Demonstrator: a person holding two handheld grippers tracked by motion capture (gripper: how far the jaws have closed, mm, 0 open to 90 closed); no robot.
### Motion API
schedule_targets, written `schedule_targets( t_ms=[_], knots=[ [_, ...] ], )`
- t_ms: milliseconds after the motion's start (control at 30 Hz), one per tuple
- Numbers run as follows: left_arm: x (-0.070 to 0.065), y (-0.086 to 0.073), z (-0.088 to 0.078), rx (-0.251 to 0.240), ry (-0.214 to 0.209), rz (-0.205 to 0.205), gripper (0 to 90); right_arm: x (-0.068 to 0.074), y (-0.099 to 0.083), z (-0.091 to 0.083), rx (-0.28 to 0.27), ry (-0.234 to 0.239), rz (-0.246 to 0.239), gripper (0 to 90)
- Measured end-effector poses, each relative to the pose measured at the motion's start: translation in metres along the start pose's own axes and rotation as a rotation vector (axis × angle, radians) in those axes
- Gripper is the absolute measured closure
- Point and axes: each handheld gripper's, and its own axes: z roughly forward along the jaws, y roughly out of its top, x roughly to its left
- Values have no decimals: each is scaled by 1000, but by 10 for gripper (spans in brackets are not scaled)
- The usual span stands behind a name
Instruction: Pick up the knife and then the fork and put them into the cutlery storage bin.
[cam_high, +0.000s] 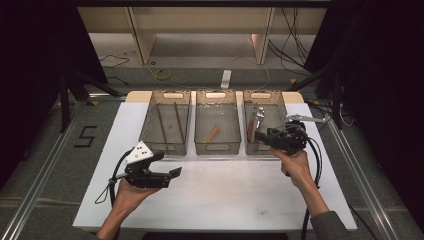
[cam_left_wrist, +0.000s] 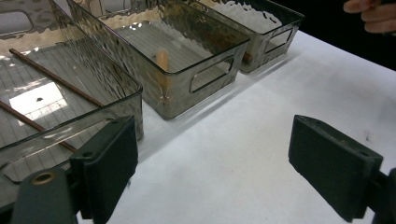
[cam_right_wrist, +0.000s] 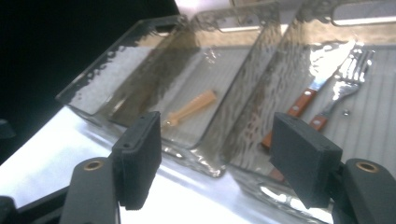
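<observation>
1. A person stands at a white table (cam_high: 215, 195) bearing three smoked, see-through plastic bins in a row; the right gripper (cam_high: 257, 136) hangs at the near rim of the right-hand bin (cam_high: 280, 107), its jaws spread wide with nothing between them.
2. Inside that bin lie a knife with a reddish wooden handle (cam_right_wrist: 303, 100) and a steel fork with a matching handle (cam_right_wrist: 343, 88), side by side on the ribbed floor, handles pointing toward the gripper.
3. The left gripper (cam_high: 175, 173) rests over bare table in front of the left-hand bin (cam_high: 165, 120), jaws likewise parted and empty.
4. The cutlery looks stiff and fairly light; the polished blade and tines would likely slip, so the wooden handles seem the surer place to grip, though lying flat they leave little room for a pad underneath.
5. The middle bin (cam_high: 215, 122) holds a small tan stick-like piece (cam_right_wrist: 191, 108), and two thin brown sticks (cam_left_wrist: 56, 77) lie in the left-hand one.
6. Rippled bin walls distort the view: the lower ends of both handles blur behind the near wall, and a tiny dark speck beside the fork cannot be identified.
7. What the tan piece is remains unclear.
</observation>
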Motion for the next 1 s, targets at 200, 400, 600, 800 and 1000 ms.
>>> schedule_targets(
  t_ms=[200, 400, 600, 800, 1000],
  knots=[
    [1, 2, 1, -8, -16, -12, 152, 8, -16, -11, -35, 80, -8, 322],
    [-3, 0, 2, 3, -18, 5, 152, 17, -26, -19, -68, 118, -33, 305],
    [-3, -2, -1, -3, -42, -12, 150, 27, -40, -28, -93, 144, -73, 295],
    [-2, -4, -2, 1, -41, -8, 150, 36, -59, -35, -105, 160, -106, 288],
    [-4, -4, -2, -5, -53, -9, 150, 42, -75, -43, -110, 160, -143, 282]
  ],
)
